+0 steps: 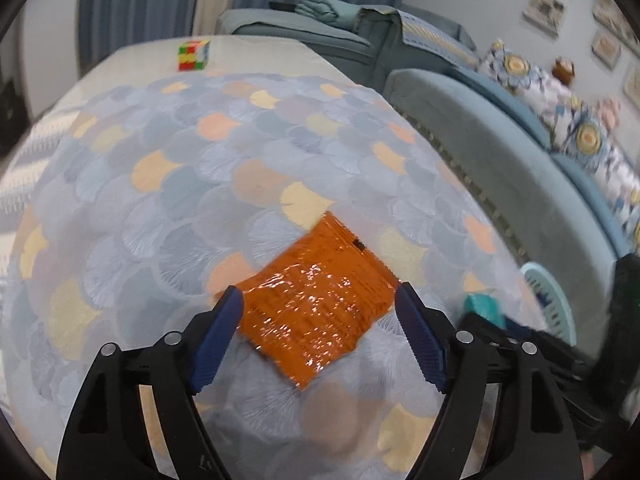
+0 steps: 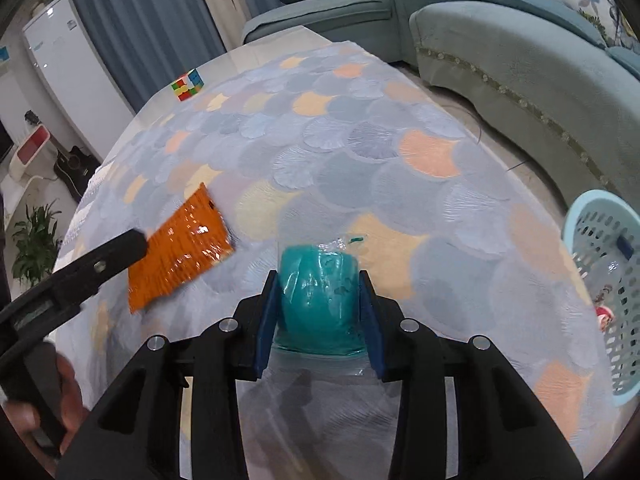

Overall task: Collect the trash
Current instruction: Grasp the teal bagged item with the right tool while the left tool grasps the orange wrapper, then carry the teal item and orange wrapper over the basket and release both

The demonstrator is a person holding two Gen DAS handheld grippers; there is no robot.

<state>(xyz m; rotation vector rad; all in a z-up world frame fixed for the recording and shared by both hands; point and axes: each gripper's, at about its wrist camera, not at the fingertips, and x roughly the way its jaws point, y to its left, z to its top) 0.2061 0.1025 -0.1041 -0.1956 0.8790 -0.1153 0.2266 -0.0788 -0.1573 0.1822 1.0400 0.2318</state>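
The pale blue basket (image 2: 604, 296) is cut off at the tabletop's (image 2: 360, 152) right edge. The right hand-held gripper (image 2: 319, 304) clamps a teal plastic-wrapped packet (image 2: 318, 292). The left hand-held gripper (image 1: 320, 304) stands wide open above an orange foil wrapper (image 1: 316, 304) lying flat.

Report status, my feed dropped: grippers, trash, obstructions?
Left gripper open over orange foil wrapper. Right gripper shut on teal plastic-wrapped packet. Blue basket at table's right edge; path clear.
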